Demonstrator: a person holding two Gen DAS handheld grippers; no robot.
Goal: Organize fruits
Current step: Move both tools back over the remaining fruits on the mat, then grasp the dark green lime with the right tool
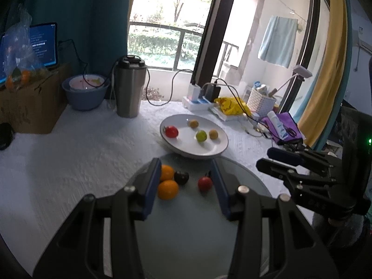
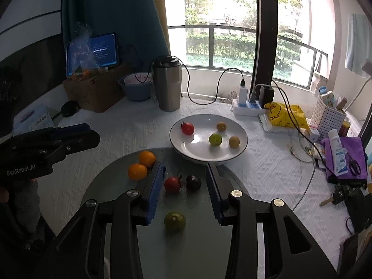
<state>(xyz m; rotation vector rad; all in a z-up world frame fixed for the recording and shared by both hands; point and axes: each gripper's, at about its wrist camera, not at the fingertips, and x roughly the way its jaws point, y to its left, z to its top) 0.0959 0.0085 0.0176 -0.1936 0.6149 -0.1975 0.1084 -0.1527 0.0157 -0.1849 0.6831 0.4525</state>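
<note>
From the left wrist view the green tomato on the grey mat [image 1: 251,179] is hidden behind my left gripper [image 1: 187,174], and the nearer orange [image 1: 167,189] is partly cut off by its left finger. The bag of fruit on the cardboard box [image 1: 34,107] is too blurry to sort out.

Left fingers are spread, nothing pinched; a red tomato [image 1: 204,183] sits just inside the right finger. The right gripper [image 2: 186,176] is spread too, empty, with a red tomato [image 2: 172,184] and a dark tomato [image 2: 193,182] between its tips and a green tomato [image 2: 174,220] further back between the fingers. The white plate [image 2: 232,155] sits just past the tips on the counter [image 2: 130,127].
</note>
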